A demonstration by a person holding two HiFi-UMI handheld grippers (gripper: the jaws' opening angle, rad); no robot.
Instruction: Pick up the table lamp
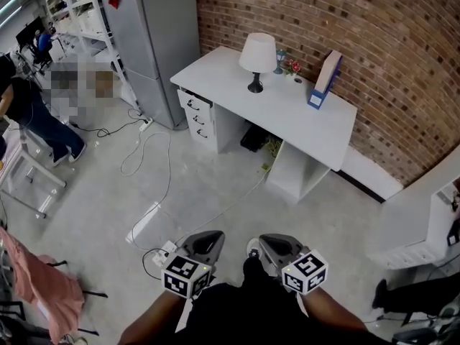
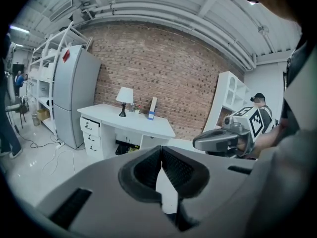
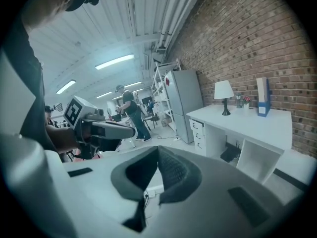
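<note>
The table lamp (image 1: pixel 257 58), white shade on a thin black stem and base, stands upright on the white desk (image 1: pixel 237 85) against the brick wall; it also shows as the lamp (image 2: pixel 125 98) in the left gripper view and the lamp (image 3: pixel 224 94) in the right gripper view. My left gripper (image 1: pixel 213 237) and right gripper (image 1: pixel 263 241) are low at the bottom of the head view, side by side over the floor, far short of the desk. Both are shut with nothing between the jaws.
On the desk stand a blue-and-white box (image 1: pixel 325 79) and a small flower pot (image 1: pixel 292 67). A grey fridge (image 1: pixel 152 27) stands left of the desk. Cables and a power strip (image 1: pixel 164 251) lie on the floor. A person (image 1: pixel 32 113) stands at far left.
</note>
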